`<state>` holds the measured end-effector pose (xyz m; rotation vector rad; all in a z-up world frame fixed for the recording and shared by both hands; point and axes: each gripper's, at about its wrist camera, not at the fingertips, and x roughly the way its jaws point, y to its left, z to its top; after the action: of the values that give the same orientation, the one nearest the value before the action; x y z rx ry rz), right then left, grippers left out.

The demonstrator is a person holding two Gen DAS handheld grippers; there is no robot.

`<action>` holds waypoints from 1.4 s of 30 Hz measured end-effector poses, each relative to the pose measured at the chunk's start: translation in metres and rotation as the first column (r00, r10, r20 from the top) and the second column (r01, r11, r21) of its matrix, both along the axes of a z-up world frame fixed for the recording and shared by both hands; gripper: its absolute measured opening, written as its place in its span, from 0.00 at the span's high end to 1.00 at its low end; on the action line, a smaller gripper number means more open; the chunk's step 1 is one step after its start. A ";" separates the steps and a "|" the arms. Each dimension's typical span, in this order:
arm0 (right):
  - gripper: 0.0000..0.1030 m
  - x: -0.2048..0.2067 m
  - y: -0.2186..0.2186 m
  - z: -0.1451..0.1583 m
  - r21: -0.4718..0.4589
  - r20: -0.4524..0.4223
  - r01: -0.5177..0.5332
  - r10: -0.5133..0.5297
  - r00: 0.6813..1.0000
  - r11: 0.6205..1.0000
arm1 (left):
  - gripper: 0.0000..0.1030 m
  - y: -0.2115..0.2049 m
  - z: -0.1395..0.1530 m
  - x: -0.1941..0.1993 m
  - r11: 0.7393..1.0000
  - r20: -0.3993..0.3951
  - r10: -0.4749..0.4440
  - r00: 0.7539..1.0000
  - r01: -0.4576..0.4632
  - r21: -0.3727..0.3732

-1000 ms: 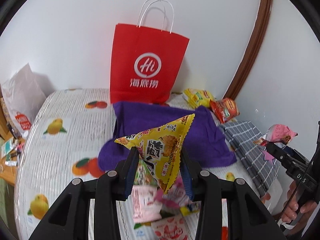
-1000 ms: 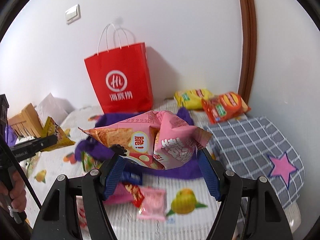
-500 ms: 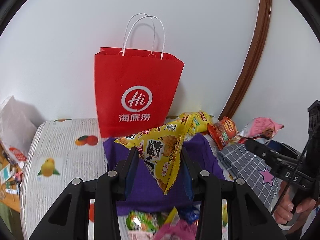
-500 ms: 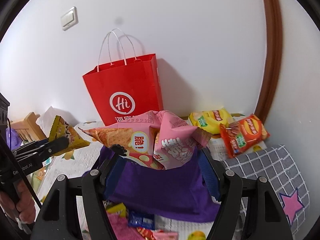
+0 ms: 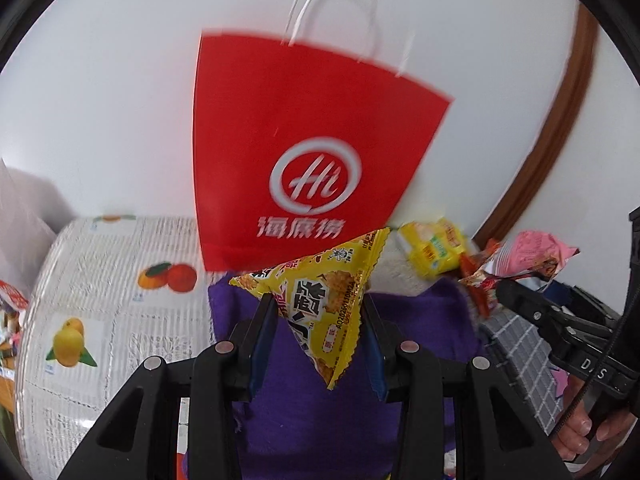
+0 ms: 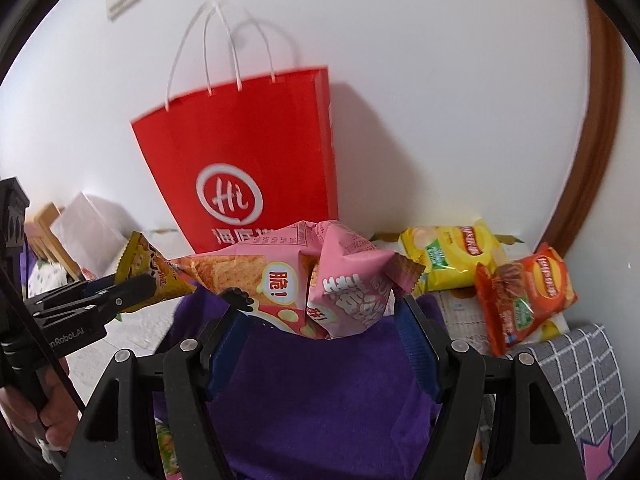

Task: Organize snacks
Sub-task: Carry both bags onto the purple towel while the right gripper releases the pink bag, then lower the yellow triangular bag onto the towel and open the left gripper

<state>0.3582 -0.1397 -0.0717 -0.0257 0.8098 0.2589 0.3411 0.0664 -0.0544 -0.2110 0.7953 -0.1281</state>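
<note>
White wall rises behind our bench (image 5: 120,344), which wears a fruit-print cover, with a purple cloth (image 6: 320,392) spread at 6 o'clock. We see a red paper bag (image 5: 304,152) with white handles standing at 12 o'clock against the wall. Our left tongs (image 5: 318,320) clench a yellow triangular snack packet (image 5: 320,304), held above the cloth. Our right tongs (image 6: 320,316) grip a pink crinkled snack bag (image 6: 312,280). At 3 o'clock lie a yellow chip bag (image 6: 448,256) and a red chip bag (image 6: 528,292).
</note>
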 end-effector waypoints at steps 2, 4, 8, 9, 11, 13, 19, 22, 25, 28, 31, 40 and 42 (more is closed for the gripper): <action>0.31 0.006 0.000 -0.005 0.010 -0.003 0.001 -0.001 1.000 1.000 | 0.63 0.002 -0.007 0.004 1.000 -0.007 0.010 1.000 -0.010 0.016; 0.31 0.007 -0.002 -0.009 0.016 0.007 -0.003 0.003 1.000 1.000 | 0.63 0.004 -0.012 0.006 1.000 -0.021 0.016 1.000 -0.016 0.026; 0.31 0.011 -0.007 -0.012 -0.010 0.006 0.003 -0.002 1.000 1.000 | 0.63 0.006 -0.015 0.008 0.999 -0.032 0.027 0.999 -0.026 0.026; 0.31 0.012 -0.010 -0.013 -0.009 0.007 0.006 -0.006 1.000 1.000 | 0.63 0.007 -0.016 0.009 0.999 -0.034 0.025 0.999 -0.024 0.027; 0.31 0.014 -0.014 -0.017 -0.008 -0.009 -0.003 0.002 1.000 1.000 | 0.63 0.007 -0.018 0.010 0.999 -0.039 0.025 0.999 -0.024 0.030; 0.32 0.019 -0.015 -0.022 -0.025 -0.031 -0.012 0.011 0.999 1.000 | 0.63 0.007 -0.019 0.012 0.999 -0.042 0.021 0.999 -0.020 0.027; 0.34 0.025 -0.014 -0.033 -0.046 -0.081 -0.035 0.031 0.996 0.998 | 0.63 0.001 -0.031 0.017 1.000 -0.075 0.009 0.997 -0.007 0.031; 0.34 0.025 -0.014 -0.034 -0.054 -0.079 -0.037 0.032 0.996 0.998 | 0.63 -0.005 -0.038 0.019 0.999 -0.096 0.005 0.995 0.000 0.044; 0.34 0.025 -0.016 -0.033 -0.047 -0.081 -0.039 0.035 0.996 0.998 | 0.63 -0.009 -0.047 0.022 0.999 -0.118 0.003 0.993 0.004 0.052; 0.34 0.026 -0.020 -0.031 -0.033 -0.083 -0.034 0.032 0.996 0.999 | 0.63 -0.011 -0.058 0.027 0.999 -0.152 -0.002 0.988 0.008 0.043; 0.34 0.027 -0.025 -0.031 -0.005 -0.087 -0.025 0.024 0.996 1.000 | 0.63 -0.010 -0.066 0.031 1.000 -0.181 -0.009 0.984 0.012 0.017; 0.34 0.030 -0.025 -0.037 0.013 -0.134 -0.009 0.011 0.991 1.000 | 0.63 -0.014 -0.072 0.032 1.000 -0.185 -0.021 0.982 0.021 -0.003; 0.34 0.030 -0.024 -0.038 0.013 -0.140 -0.013 0.015 0.990 1.000 | 0.63 -0.013 -0.072 0.032 1.000 -0.183 -0.020 0.983 0.021 0.001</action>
<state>0.3883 -0.1637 -0.1098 -0.0015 0.9478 0.2816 0.3729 0.0530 -0.1262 -0.2144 0.9813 -0.1283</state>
